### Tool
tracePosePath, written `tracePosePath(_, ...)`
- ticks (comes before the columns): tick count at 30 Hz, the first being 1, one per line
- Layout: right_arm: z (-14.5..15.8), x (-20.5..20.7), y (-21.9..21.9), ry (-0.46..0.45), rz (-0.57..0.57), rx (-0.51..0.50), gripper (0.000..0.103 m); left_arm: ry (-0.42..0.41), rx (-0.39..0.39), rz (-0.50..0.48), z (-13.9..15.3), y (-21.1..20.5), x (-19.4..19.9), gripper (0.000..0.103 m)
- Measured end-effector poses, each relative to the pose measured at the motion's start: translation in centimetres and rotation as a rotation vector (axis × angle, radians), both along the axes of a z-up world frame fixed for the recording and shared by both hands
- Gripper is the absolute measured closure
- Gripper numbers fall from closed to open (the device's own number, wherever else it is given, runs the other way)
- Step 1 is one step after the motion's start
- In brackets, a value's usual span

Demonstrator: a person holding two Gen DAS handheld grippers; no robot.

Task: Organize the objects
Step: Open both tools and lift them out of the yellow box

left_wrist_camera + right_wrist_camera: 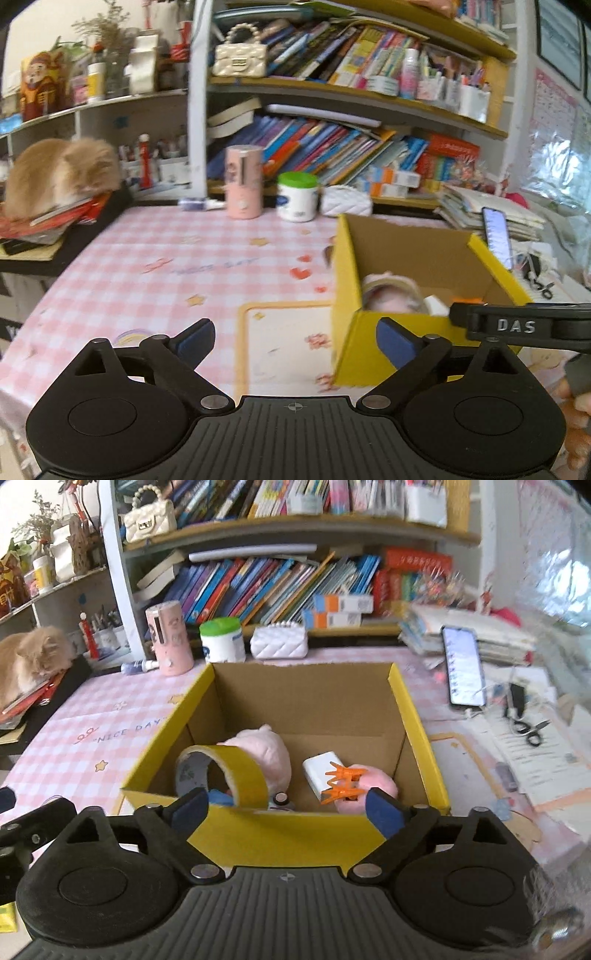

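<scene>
Box [280, 834] of yellow card sits open-topped on the pink checked table [147, 254], dead ahead at 12 o'clock in the right wrist view and off at 2 o'clock in the left wrist view. Inside it, seen from the right wrist: a tape roll [225, 777] standing on edge at the 9 o'clock side, a pink plush [266, 758] behind it, a white charger [323, 771] near the middle, two orange clips [341, 784] lying against it, and a second pink plush [373, 784] at the 3 o'clock side.

Right gripper [286, 810] hangs at the box's near wall with fingers spread wide and nothing between them. Left gripper [295, 341] is over bare table beside the box's 9 o'clock wall, fingers likewise spread and empty.

Beyond the box, at 11 to 12 o'clock, stand a pink tube [169, 638], a green-lidded jar [221, 640] and a white quilted pouch [279, 642] before a packed bookshelf [280, 583]. At 2 o'clock lie a lit phone [463, 666] and scissors [528, 731]. At 9 o'clock a ginger cat [26, 661] rests on red books.
</scene>
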State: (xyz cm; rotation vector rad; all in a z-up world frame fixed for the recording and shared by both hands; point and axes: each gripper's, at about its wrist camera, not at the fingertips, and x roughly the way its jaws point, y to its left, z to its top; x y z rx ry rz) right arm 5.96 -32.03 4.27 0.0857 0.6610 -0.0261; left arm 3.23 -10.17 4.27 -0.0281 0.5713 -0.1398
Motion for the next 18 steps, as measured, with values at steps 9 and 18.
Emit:
tracePosePath(9, -0.6, -5.0, 6.0, -0.029, -0.094, -0.111, 0.0, 0.055, 0.111, 0.113, -1.2, 3.3, -3.4, 0.004)
tracePosePath(18, -1.6, -8.4, 9.7, 0.005, -0.097, -0.154, 0.0, 0.093, 0.18, 0.138, -2.1, 5.4, -6.0, 0.003)
